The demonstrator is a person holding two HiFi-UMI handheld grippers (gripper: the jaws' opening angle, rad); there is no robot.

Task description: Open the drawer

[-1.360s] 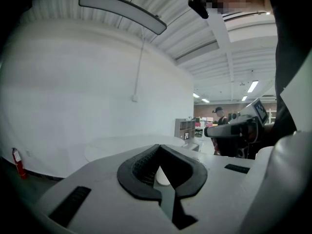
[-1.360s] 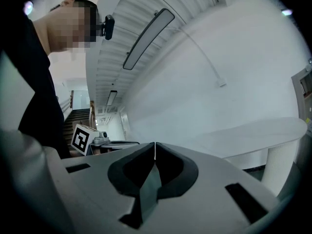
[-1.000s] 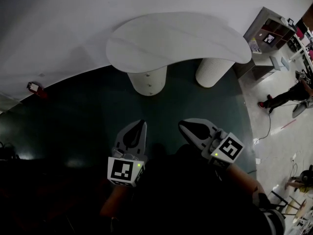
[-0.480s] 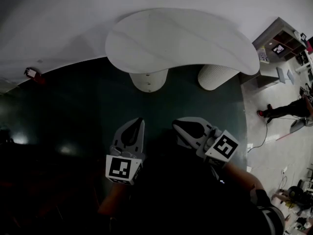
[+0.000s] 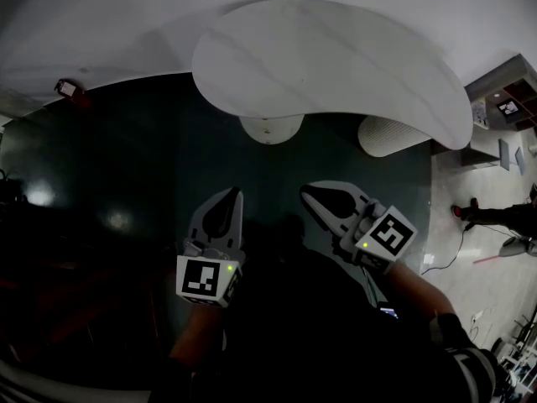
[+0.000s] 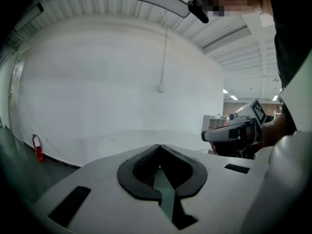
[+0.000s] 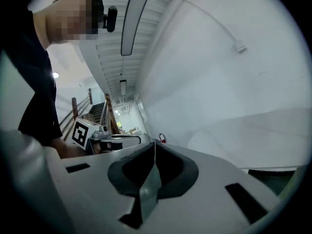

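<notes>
- L gripper [image 5: 232, 196]: jaws shut, empty, over dark floor [image 5: 126, 158].
- R gripper [image 5: 308, 191]: jaws shut, empty, just beside L gripper.
- White curved desk [image 5: 336, 57] ahead, by wall [image 5: 109, 23]; drawer can't be made out.

Your head camera looks steeply down on the left gripper [image 5: 233, 196] at 7 o'clock and the right gripper [image 5: 309, 193] at 5 o'clock, with the white table [image 5: 327, 57] farther off at 12 o'clock. Each gripper camera rides close behind its own jaws, facing roughly level toward the white wall [image 6: 97, 91], and catches the other gripper at 3 o'clock (left gripper view) or 9 o'clock (right gripper view). All three views seem to share the table, though its pale top blurs into the wall.
</notes>
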